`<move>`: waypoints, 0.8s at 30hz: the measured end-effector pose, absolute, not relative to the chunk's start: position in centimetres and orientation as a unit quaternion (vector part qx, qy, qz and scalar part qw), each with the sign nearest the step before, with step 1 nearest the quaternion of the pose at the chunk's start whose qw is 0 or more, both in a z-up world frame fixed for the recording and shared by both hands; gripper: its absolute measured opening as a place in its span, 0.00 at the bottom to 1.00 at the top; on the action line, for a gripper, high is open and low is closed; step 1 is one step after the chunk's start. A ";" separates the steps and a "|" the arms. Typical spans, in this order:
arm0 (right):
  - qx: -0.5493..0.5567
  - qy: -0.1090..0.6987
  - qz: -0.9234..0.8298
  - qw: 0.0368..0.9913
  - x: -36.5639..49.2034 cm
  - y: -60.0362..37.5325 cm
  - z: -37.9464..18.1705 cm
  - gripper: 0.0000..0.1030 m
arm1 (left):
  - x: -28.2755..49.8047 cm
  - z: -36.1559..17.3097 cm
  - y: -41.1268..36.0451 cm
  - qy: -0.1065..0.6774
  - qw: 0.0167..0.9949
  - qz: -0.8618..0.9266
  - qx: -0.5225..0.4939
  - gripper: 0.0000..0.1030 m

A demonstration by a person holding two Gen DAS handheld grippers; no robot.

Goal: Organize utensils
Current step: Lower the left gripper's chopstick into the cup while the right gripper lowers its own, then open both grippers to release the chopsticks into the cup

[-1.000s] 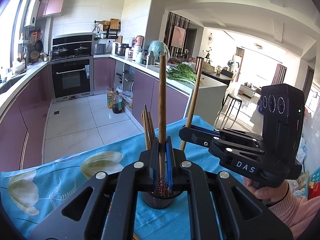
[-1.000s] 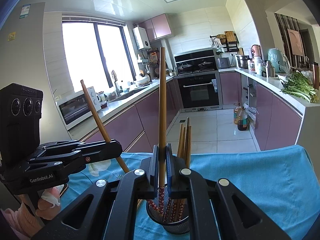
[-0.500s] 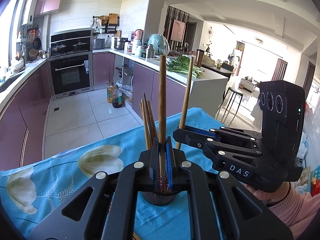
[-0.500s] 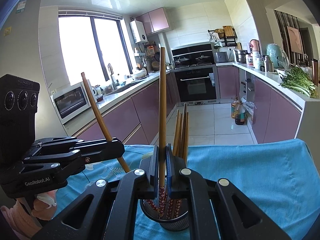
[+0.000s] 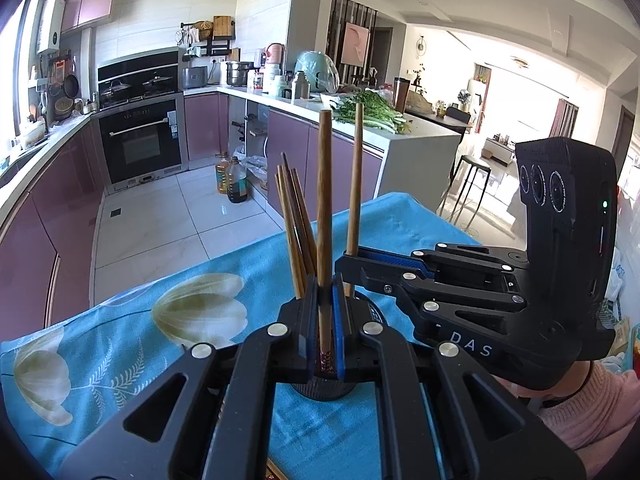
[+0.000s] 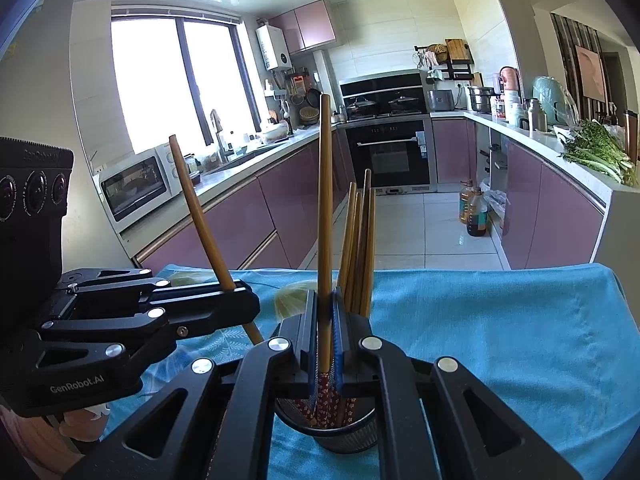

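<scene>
Left wrist view: left tool [image 5: 325,320] is clenched on one upright chopstick [image 5: 323,208] over the dark holder [image 5: 322,391] on the blue-clothed counter [image 5: 168,344]; right tool [image 5: 348,266] beside it pinches another. Right wrist view: right tool [image 6: 325,334] grips its chopstick [image 6: 325,216], patterned end inside the mesh holder [image 6: 352,436] among others. Step in hand looks like insertion; next, lower and let go
</scene>
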State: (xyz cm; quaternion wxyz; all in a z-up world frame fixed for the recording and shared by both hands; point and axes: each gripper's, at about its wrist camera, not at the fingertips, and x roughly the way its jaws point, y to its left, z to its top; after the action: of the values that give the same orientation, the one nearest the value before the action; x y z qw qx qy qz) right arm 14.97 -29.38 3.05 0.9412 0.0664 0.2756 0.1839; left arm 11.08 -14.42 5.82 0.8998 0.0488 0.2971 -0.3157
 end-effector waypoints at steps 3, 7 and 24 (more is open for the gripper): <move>0.066 0.282 0.184 0.939 15.1 -29.3 2.6 0.06 | 11.3 5.7 -14.8 0.303 0.897 -0.317 0.052 0.07; 0.065 0.291 0.183 0.937 15.4 -29.4 2.1 0.06 | 11.6 5.1 -15.0 0.311 0.894 -0.317 0.056 0.07; 0.075 0.319 0.174 0.929 17.5 -29.8 0.2 0.06 | 14.9 2.9 -16.1 0.338 0.888 -0.309 0.052 0.07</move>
State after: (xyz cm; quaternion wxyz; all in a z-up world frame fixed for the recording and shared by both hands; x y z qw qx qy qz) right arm 17.47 -29.76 0.15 0.9287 0.0751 0.3188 0.1741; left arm 14.94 -16.06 2.89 0.8875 0.0519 0.3381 -0.3087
